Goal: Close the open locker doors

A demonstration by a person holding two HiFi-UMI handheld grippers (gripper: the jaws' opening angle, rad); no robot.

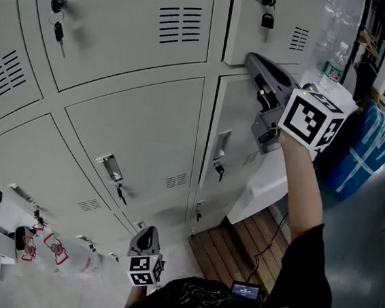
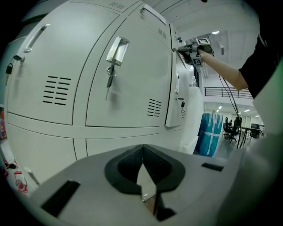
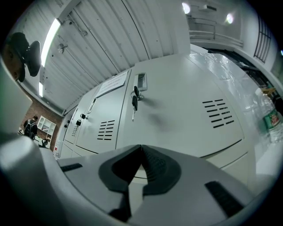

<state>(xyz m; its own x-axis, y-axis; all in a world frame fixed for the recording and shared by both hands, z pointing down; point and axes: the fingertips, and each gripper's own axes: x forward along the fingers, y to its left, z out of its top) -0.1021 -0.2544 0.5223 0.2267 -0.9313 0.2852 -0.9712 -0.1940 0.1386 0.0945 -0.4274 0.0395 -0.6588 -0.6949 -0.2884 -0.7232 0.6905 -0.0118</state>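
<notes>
- Locker bank (image 1: 133, 130): grey steel doors fill the left and centre of the head view. Most sit flush with their frames.
- Target door (image 1: 232, 130): right column, mid-height, right of centre in the head view. In the left gripper view it (image 2: 175, 95) is right of centre, and its lower edge stands proud of the frame. Judged ajar, not latched.
- Right gripper (image 1: 252, 56): raised arm, upper right of the head view, tip at the top edge of that door. Its own view shows the jaws (image 3: 141, 148) pressed together with nothing between them. Judgement: shut on purpose, so the closed tip acts as a blunt pusher. The high placement suggests the top edge was the easiest part to reach. Contact looks likely but cannot be confirmed.
- Left gripper (image 1: 148, 233): bottom centre of the head view, held low and well apart from the target. Jaws (image 2: 143, 148) are closed and empty. Judged parked, out of the swing path.
- Small items: a key (image 1: 58, 30) hangs in a lock at upper left, and a padlock (image 1: 267, 17) is at upper centre-right.
- Lower left corner: coloured clutter. Cannot tell whether those compartments are open.
</notes>
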